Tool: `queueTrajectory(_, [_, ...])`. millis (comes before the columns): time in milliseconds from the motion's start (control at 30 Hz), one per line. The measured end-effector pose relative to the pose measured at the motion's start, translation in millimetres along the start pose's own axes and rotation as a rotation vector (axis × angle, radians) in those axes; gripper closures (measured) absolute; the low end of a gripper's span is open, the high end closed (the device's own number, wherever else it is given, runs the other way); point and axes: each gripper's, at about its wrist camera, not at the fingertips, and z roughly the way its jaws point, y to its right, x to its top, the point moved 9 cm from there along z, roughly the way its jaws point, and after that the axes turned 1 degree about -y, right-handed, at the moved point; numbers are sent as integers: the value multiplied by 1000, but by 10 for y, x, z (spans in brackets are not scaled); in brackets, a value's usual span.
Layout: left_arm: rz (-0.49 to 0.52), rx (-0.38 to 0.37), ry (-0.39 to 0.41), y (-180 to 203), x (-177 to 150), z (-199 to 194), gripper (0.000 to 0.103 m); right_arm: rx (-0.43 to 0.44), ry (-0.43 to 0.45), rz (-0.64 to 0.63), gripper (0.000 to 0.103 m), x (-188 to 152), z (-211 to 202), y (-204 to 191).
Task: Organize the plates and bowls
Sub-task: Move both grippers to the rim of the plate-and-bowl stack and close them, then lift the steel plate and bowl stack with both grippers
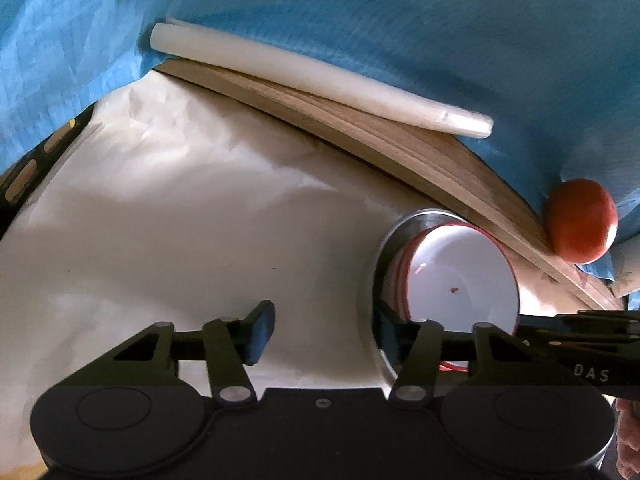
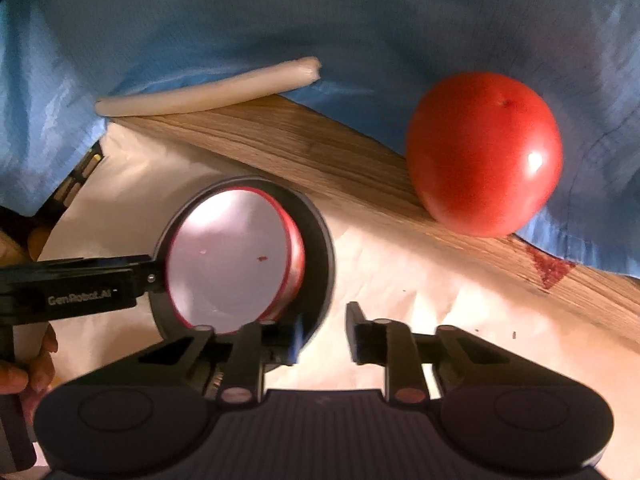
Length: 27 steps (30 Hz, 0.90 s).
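The white bowl (image 2: pixel 234 260) sits nested in a metal bowl (image 2: pixel 320 248) on pale paper beside a wooden board (image 2: pixel 320 152). The left gripper (image 1: pixel 324 330) and right gripper (image 2: pixel 322 330) each stand open astride the metal rim, seemingly not pressing it yet.

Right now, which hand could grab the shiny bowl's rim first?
Probably the right gripper: its jaws closely straddle the rim of the steel bowl. The left gripper straddles it too, with one pad far off.
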Motion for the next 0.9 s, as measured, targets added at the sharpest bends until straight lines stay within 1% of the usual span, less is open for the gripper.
queueTrajectory(167, [15,-16,1,73,-1,-26,65,1,-1,-6,87,13,5,-31])
queueTrajectory(300, [-5,-33,-1,75,-3,-27,72,-12,-8,-12,87,24,7,-53])
queueTrajectory(367, [-19,-52,4,88,-4,-18,84,-23,-4,-14,87,29,20,-77])
queueTrajectory(433, [-22,-67,13,140,-7,-11,93,-25,3,-3,87,17,13,-75])
queueTrajectory(500, [-18,-57,20,158,3,-1,93,-27,5,5,87,14,19,-77])
queueTrajectory(900, [-35,-73,34,133,7,-20,94,-24,25,32,87,-5,8,-55])
